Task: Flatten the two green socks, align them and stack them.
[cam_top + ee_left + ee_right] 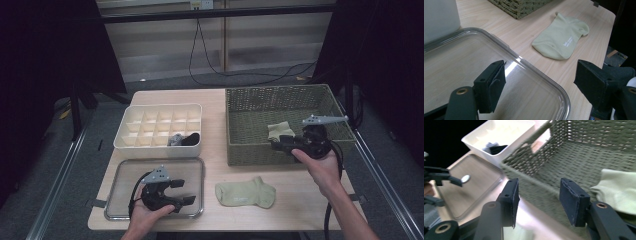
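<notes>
While right gripper (278, 145) fingers apart and empty, pale sock (619, 190) just beyond them in basket (250, 127)

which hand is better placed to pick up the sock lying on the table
Left, probably. The left gripper hovers over the clear tray with open jaws pointing at the pale green sock beside it. The right gripper is over the wicker basket, by another sock.
</notes>
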Tool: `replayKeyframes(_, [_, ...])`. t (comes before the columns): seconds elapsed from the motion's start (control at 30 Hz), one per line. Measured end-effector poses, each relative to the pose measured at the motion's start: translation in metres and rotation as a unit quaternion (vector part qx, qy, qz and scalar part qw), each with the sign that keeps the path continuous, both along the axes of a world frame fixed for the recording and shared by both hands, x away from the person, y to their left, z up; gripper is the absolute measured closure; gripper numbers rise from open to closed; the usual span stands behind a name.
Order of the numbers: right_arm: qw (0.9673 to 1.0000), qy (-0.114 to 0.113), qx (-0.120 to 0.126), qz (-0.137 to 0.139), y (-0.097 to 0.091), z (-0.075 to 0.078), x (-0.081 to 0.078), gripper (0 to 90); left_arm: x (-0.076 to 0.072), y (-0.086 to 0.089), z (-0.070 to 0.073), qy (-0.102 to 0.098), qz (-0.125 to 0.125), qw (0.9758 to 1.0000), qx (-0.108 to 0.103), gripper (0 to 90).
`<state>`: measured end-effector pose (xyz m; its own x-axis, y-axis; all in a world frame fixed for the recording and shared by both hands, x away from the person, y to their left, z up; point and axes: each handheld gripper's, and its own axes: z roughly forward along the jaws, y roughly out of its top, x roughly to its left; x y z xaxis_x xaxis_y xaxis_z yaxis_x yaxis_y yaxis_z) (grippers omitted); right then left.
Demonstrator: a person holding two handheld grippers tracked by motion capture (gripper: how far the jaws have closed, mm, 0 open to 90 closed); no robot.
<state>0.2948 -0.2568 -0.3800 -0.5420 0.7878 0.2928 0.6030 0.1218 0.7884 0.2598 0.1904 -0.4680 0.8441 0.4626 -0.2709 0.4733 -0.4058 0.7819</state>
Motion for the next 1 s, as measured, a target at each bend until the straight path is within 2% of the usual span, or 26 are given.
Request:
replayKeyframes(0.13, [0.9999, 0.007, -0.009, -0.006, -0.006, 0.002, 0.019, 50.8, 0.000, 0.002, 0.000, -0.001, 0.002, 1.0000, 0.000, 26.5])
replayKeyframes(0.2, [0.9999, 0.010, -0.013, -0.001, -0.009, 0.002, 0.028, 51.5, 0.000, 0.002, 0.000, -0.001, 0.003, 1.0000, -0.004, 27.1])
replayKeyframes(0.27, [0.9998, 0.017, -0.010, -0.009, -0.013, 0.000, 0.037, 52.5, 0.000, 0.003, 0.001, -0.003, 0.002, 1.0000, -0.004, 28.0])
replayKeyframes(0.43, [0.9991, 0.026, -0.029, -0.018, -0.017, 0.004, 0.056, 51.7, -0.001, 0.003, 0.000, -0.002, 0.000, 1.0000, 0.000, 27.8])
replayKeyframes(0.53, [0.9988, 0.033, -0.028, -0.023, -0.020, 0.006, 0.065, 50.4, 0.000, 0.002, 0.000, -0.003, -0.001, 1.0000, 0.004, 26.6])
replayKeyframes(0.7, [0.9974, 0.046, -0.049, -0.025, -0.021, 0.006, 0.083, 50.2, -0.001, 0.002, 0.000, -0.002, 0.000, 1.0000, 0.002, 26.6])
replayKeyframes(1.0, [0.9938, 0.067, -0.083, -0.030, -0.028, -0.001, 0.104, 50.0, 0.002, 0.004, -0.001, 0.000, 0.003, 1.0000, 0.003, 26.6])
